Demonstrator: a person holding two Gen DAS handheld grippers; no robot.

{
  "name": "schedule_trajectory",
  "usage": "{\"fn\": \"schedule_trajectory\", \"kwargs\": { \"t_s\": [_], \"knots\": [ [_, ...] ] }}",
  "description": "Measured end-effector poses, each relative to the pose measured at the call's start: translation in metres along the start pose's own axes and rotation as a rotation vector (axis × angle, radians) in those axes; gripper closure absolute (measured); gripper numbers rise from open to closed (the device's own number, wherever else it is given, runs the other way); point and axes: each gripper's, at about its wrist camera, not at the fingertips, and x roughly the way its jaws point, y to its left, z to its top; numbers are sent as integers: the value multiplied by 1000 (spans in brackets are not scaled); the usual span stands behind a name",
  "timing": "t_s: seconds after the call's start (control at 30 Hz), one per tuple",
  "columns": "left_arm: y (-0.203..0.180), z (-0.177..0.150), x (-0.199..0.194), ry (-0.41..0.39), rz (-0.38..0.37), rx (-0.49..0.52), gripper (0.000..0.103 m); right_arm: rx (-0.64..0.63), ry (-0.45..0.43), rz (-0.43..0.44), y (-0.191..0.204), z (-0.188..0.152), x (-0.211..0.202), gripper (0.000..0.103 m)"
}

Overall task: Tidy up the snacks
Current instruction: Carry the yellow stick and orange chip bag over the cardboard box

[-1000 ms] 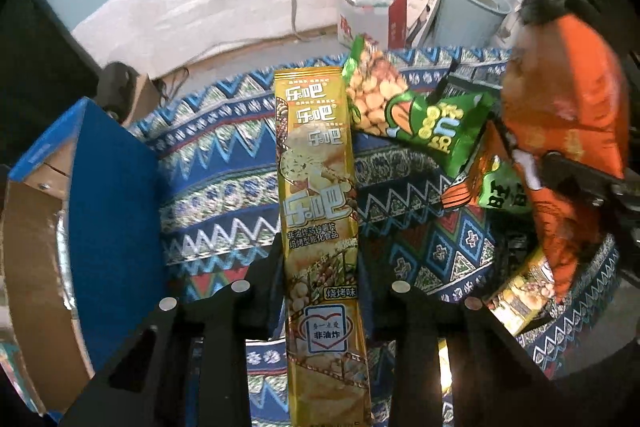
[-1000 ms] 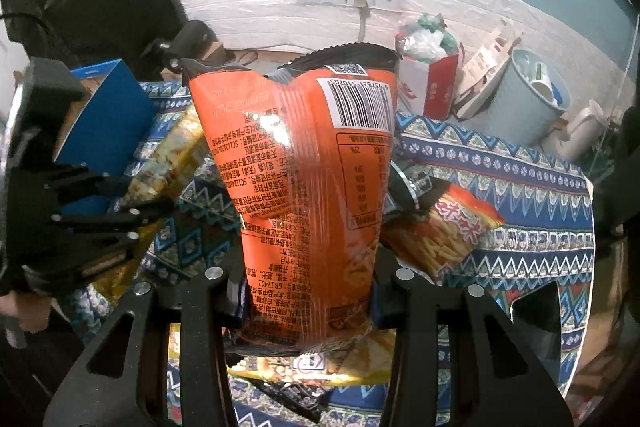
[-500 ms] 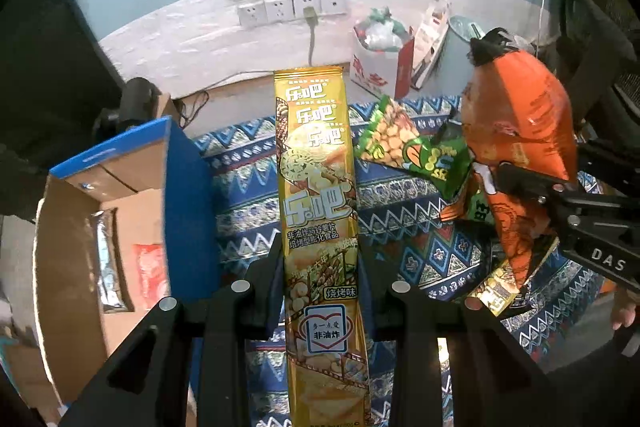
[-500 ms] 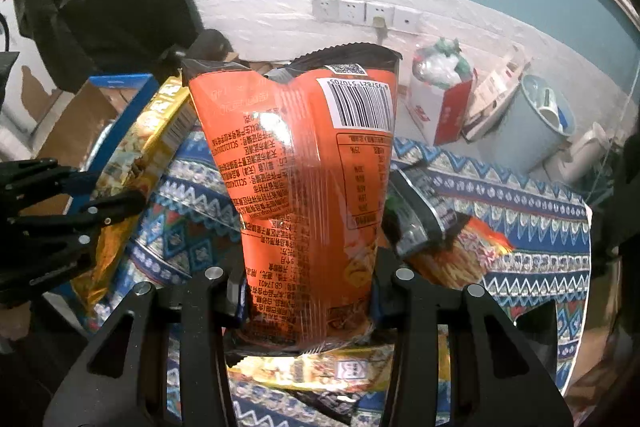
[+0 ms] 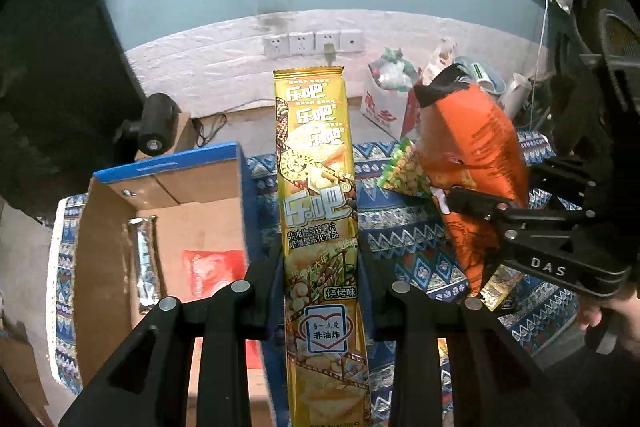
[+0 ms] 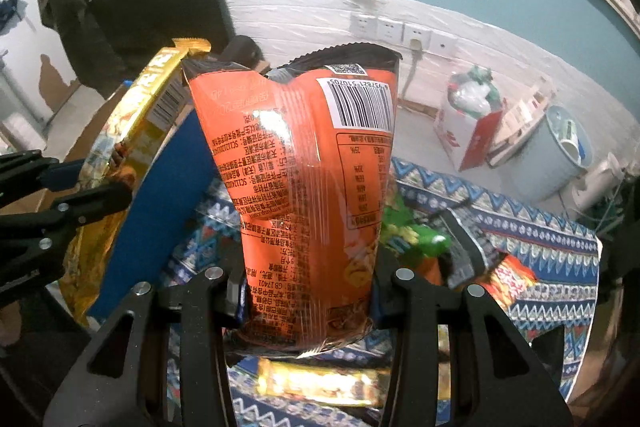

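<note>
My left gripper [image 5: 320,263] is shut on a long yellow snack pack [image 5: 316,195], held upright in the air beside the open cardboard box [image 5: 120,227] with blue outer walls. In that box lie a silver packet [image 5: 146,267] and a red packet [image 5: 212,271]. My right gripper [image 6: 310,283] is shut on an orange snack bag [image 6: 312,187], barcode side toward the camera. In the left wrist view the orange snack bag [image 5: 472,155] and right gripper [image 5: 480,203] hang at the right. In the right wrist view the yellow snack pack [image 6: 132,131] and left gripper [image 6: 116,187] are at the left.
Loose snacks lie on the patterned blue cloth [image 6: 540,247]: a green bag [image 6: 412,235], a dark packet [image 6: 468,251], a red-orange packet [image 6: 508,279], a yellow bar [image 6: 320,383]. Behind stand a red-white bag [image 5: 384,103], a pale bin [image 6: 556,147] and wall sockets [image 5: 312,43].
Both grippers have risen with their snacks still held. The left one has moved toward the box, whose inside now shows. The right one has shifted left after it.
</note>
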Motion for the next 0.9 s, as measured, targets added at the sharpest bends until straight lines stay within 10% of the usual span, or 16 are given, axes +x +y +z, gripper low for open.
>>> {"fn": "schedule_trajectory", "kwargs": {
  "t_s": [0.9],
  "knots": [
    [131, -44, -20, -23, 99, -195, 71, -152, 2, 97, 124, 57, 36, 62]
  ]
}}
